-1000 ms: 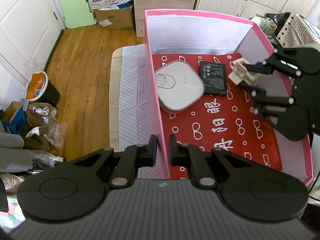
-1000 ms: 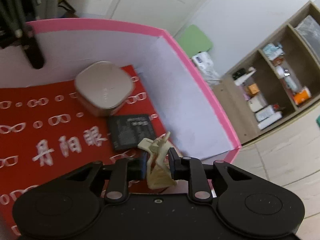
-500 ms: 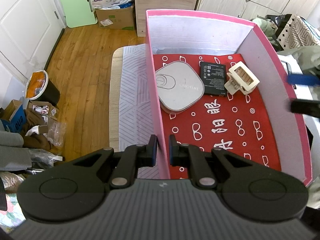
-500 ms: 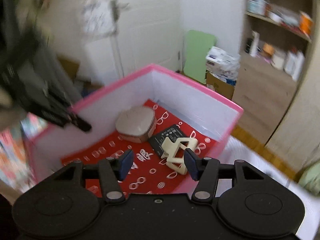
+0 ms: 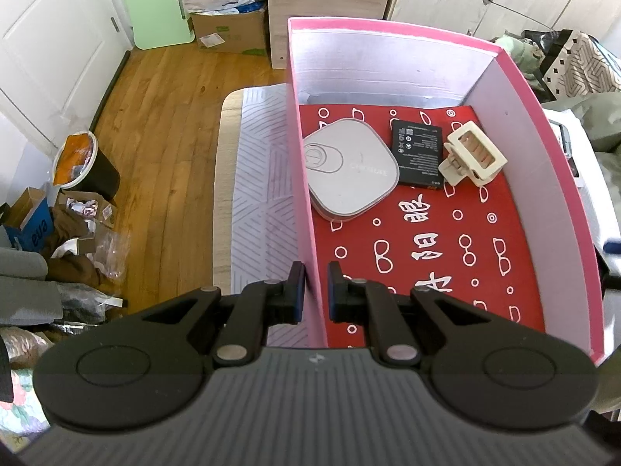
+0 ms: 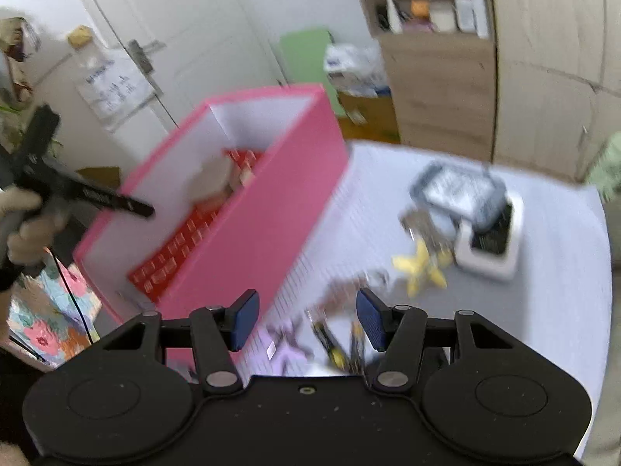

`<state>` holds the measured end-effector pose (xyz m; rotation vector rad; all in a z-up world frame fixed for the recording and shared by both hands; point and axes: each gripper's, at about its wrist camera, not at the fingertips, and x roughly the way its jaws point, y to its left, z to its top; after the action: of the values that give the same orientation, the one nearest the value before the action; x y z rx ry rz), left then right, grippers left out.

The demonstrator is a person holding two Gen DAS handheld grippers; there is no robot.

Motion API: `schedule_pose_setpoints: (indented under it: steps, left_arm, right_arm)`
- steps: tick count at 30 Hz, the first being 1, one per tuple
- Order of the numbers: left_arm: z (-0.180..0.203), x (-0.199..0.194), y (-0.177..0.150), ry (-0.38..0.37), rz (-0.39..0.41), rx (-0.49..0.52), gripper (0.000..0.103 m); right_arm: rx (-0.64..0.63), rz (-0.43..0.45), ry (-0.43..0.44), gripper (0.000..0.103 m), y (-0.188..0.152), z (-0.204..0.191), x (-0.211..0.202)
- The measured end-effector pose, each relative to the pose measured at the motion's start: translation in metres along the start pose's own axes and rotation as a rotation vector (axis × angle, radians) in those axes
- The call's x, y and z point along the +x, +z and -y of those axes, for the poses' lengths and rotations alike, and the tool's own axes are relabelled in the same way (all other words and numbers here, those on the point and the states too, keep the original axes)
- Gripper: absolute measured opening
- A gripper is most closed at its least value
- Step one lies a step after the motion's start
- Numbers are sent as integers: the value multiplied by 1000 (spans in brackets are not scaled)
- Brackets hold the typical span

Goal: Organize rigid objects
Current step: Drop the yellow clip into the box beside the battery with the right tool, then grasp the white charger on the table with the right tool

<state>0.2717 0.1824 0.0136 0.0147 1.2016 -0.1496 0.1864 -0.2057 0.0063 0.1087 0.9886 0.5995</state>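
A pink box (image 5: 306, 209) with a red patterned floor holds a grey rounded square case (image 5: 351, 173), a black flat battery (image 5: 421, 153) and a cream hair clip (image 5: 471, 155). My left gripper (image 5: 312, 291) is shut on the box's left wall near the front. My right gripper (image 6: 306, 316) is open and empty, outside the box (image 6: 248, 209), above the table. Loose items lie there, blurred: a yellow clip (image 6: 419, 268), a purple clip (image 6: 285, 345), a white tray (image 6: 489, 248) with dark flat things, and thin pen-like items (image 6: 337, 345).
The table has a pale striped cloth (image 5: 260, 178). Left of it is wood floor with a bin (image 5: 83, 167) and clutter. A wooden shelf unit (image 6: 434, 50) and a door stand behind the table.
My right gripper let go of the cream hair clip inside the box, opened, and swung out to the right over the loose items. My left gripper kept its hold on the wall.
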Motion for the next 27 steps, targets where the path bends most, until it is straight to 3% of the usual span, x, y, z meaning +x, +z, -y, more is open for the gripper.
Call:
schedule_pose_setpoints:
  steps: [8, 12, 16, 21, 27]
  left_arm:
    - [1, -3, -1, 3, -3, 6, 9]
    - [0, -4, -3, 0, 6, 4, 9]
    - [-1, -4, -3, -3, 5, 4, 9]
    - [0, -4, -3, -1, 5, 15, 9]
    - [-2, -4, -4, -8, 6, 13, 9]
  right_arm:
    - [32, -174, 3, 61, -26, -8, 13]
    - [-8, -206, -77, 61, -30, -15, 22]
    - [-28, -208, -121, 61, -36, -18, 29]
    - [-145, -201, -223, 61, -35, -29, 47]
    - [-271, -185, -244, 50, -36, -38, 50]
